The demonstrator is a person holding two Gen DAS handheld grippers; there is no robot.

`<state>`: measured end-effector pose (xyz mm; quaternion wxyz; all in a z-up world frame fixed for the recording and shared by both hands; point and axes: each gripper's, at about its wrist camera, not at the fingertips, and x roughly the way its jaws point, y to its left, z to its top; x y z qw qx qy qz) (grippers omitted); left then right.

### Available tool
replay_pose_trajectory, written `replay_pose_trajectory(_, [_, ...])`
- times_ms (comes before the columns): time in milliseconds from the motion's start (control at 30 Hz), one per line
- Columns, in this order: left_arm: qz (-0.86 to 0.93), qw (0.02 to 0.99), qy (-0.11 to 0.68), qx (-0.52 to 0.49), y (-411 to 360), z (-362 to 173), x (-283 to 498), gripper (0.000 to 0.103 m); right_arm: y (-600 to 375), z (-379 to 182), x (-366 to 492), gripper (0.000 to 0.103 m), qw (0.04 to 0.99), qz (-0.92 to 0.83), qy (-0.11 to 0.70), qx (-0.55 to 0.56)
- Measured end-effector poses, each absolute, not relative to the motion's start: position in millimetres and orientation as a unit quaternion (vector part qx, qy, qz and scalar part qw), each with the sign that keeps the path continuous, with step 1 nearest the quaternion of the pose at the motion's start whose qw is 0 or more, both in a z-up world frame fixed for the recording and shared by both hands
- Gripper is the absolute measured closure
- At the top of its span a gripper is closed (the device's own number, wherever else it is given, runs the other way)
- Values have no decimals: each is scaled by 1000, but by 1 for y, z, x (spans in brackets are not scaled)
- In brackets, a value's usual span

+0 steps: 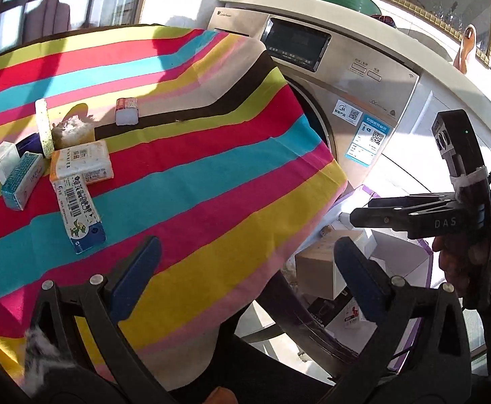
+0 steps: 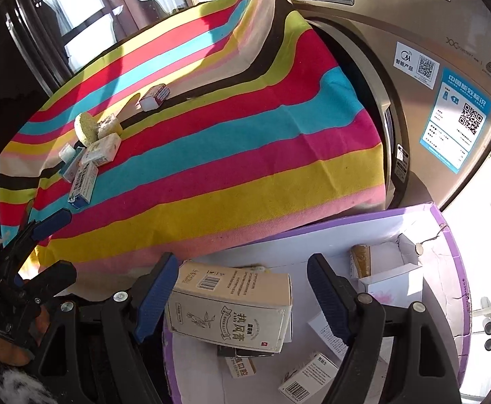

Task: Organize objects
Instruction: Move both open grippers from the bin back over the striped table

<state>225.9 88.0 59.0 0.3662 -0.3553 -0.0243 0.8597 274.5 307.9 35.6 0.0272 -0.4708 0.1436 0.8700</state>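
Striped cloth point(image 1: 191, 155) covers a table beside a washing machine point(image 1: 353, 80); small boxes point(image 1: 77, 181) and a sponge point(image 1: 45, 128) cluster at its far left. Below the edge sits a purple bin point(image 2: 447, 269). Right gripper point(image 2: 242, 299) hangs over it, jaws spread and not pressing the cream box point(image 2: 235, 306) lying inside between them. Left gripper point(image 1: 245, 269) is spread, empty, above the cloth's edge.

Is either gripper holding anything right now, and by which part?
Nothing is held. Left gripper is open and empty; right gripper is open over the cream box, pads clear.
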Motion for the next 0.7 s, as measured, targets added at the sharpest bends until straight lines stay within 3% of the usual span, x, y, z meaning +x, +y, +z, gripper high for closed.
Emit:
replay_pose_trajectory(433, [895,261,-85,-352,-7,63,171,0,274,53,224,23,3,884,85,-460])
replay_pose_trajectory(700, [908,218,-105,-342,-49,72,132,9,248,59,163,23,-4,893,59,-446])
